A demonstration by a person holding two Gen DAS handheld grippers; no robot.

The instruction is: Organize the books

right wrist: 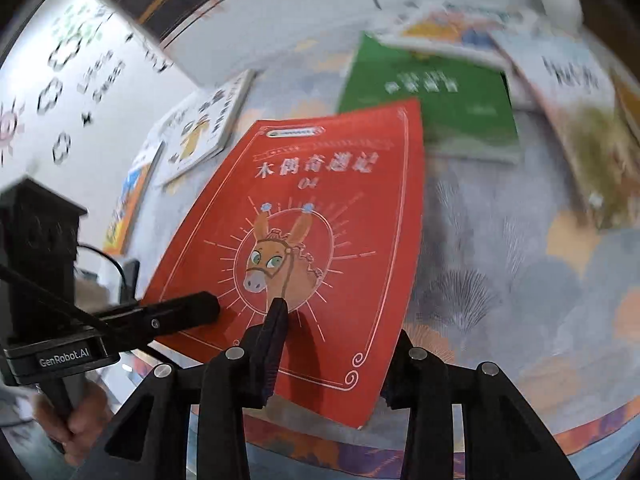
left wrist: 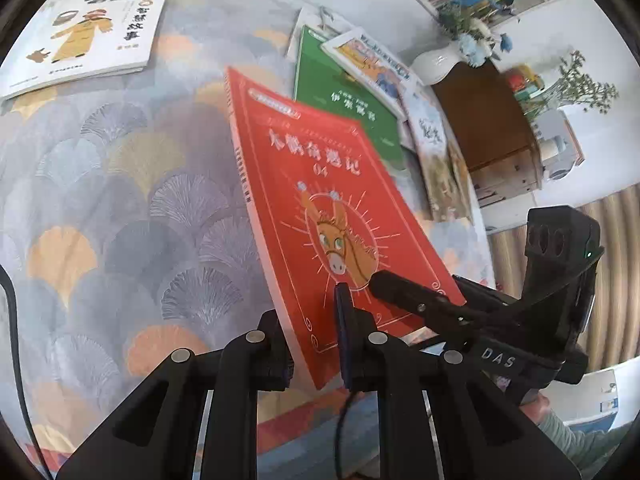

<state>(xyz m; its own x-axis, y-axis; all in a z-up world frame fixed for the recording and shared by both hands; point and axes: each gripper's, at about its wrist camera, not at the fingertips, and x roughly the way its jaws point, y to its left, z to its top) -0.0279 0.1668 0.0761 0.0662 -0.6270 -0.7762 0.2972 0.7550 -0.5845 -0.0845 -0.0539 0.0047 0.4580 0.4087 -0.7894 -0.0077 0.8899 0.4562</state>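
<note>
Fingers of the left gripper [left wrist: 316,344] are pinched on the near edge of the red book [left wrist: 320,216], and the right gripper [right wrist: 332,356] has its fingers on the same edge too; its left finger [right wrist: 276,320] lies on the cover, the other sits under the book, so it reads as clamped. Red book is up off the desk [left wrist: 120,200], tilted, carried by both. Progress looks early: a green book [left wrist: 344,96] lies flat, picture books overlap its far corner, a white book [left wrist: 84,32] sits well apart. Nothing looks squared into one pile yet. Left view alone shows the vase [left wrist: 436,64], the wooden cabinet and shelf books; right view alone shows the wall lettering [right wrist: 96,72] and an orange book [right wrist: 132,204] at the desk edge.
</note>
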